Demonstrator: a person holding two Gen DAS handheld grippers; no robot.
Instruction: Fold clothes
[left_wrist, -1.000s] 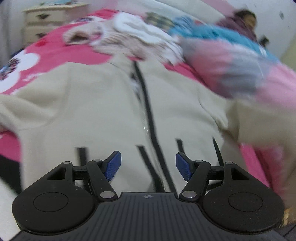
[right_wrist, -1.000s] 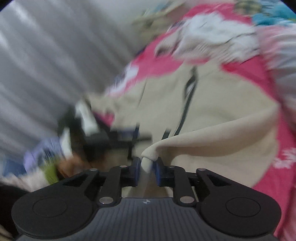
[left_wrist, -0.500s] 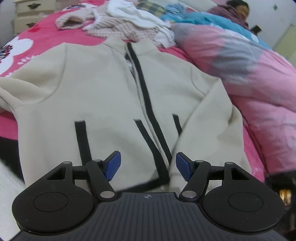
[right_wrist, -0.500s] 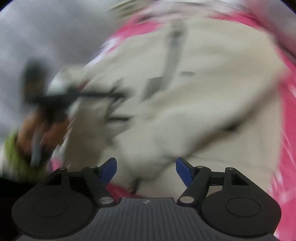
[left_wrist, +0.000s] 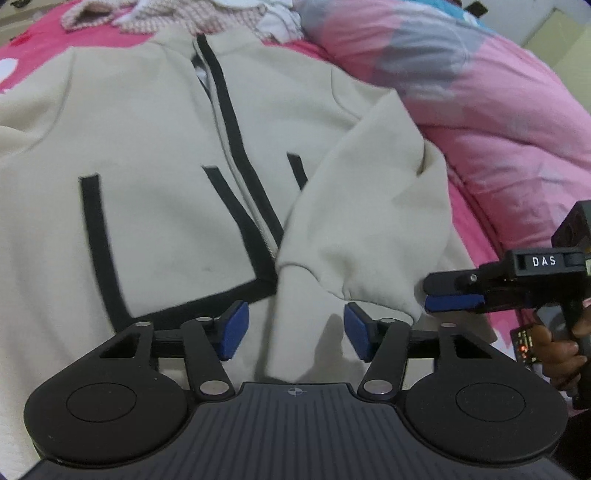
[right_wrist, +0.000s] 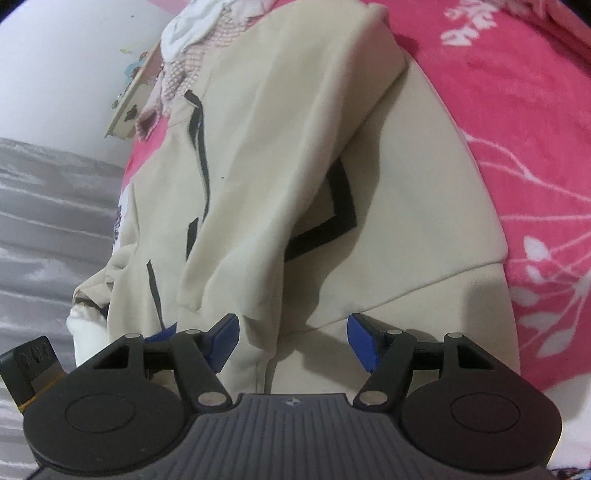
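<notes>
While both grippers' fingers gape empty, a sleeve lies folded across the cream jacket

The folded sleeve hides one pocket stripe (lower part only).

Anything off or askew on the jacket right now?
Nothing damaged. The cream jacket lies flat, zip closed. One sleeve is folded across the front, slightly bunched at the cuff; the other is still spread out. Both grippers, left and right, are open.
</notes>
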